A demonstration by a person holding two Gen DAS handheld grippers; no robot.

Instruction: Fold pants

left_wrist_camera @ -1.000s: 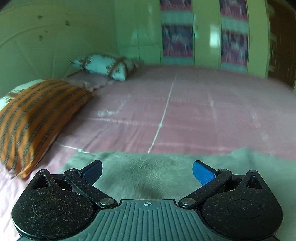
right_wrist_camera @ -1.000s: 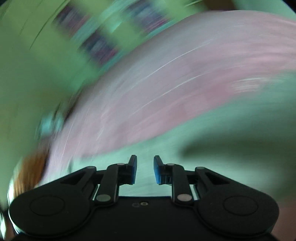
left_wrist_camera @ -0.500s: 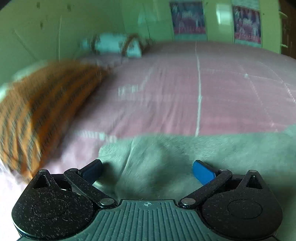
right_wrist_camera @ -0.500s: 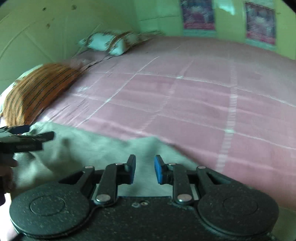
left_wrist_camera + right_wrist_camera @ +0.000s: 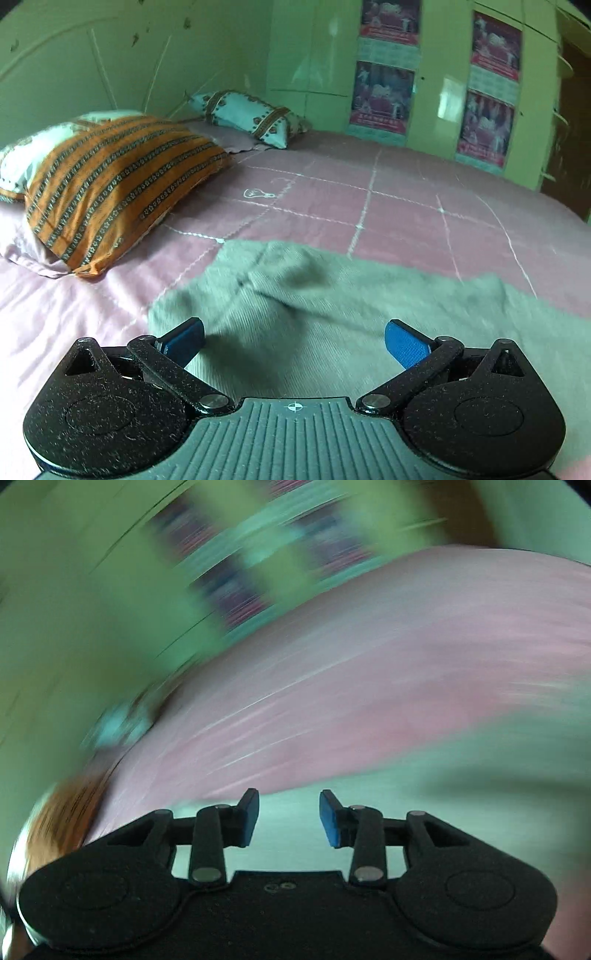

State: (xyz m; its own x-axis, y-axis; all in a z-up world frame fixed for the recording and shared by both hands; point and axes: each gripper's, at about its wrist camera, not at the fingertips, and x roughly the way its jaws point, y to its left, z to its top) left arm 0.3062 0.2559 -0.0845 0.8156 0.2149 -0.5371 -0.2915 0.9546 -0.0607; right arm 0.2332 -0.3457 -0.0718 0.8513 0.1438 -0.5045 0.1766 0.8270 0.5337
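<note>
The grey pants point(image 5: 332, 314) lie rumpled on the pink bed point(image 5: 369, 206), spread across its near part, with a raised fold near the middle. The left tongs point(image 5: 294, 338) hang over the cloth, spread wide and grasping nothing. An orange striped pillow point(image 5: 110, 184) sits at the left, a pale patterned pillow point(image 5: 251, 116) farther back near the green wall point(image 5: 110, 66). The right view is badly blurred; the right tongs point(image 5: 289, 818) have just been opening, parted with nothing between them, the pants beneath.

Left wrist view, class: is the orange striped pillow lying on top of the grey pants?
No, the orange striped pillow lies apart from the grey pants.
</note>
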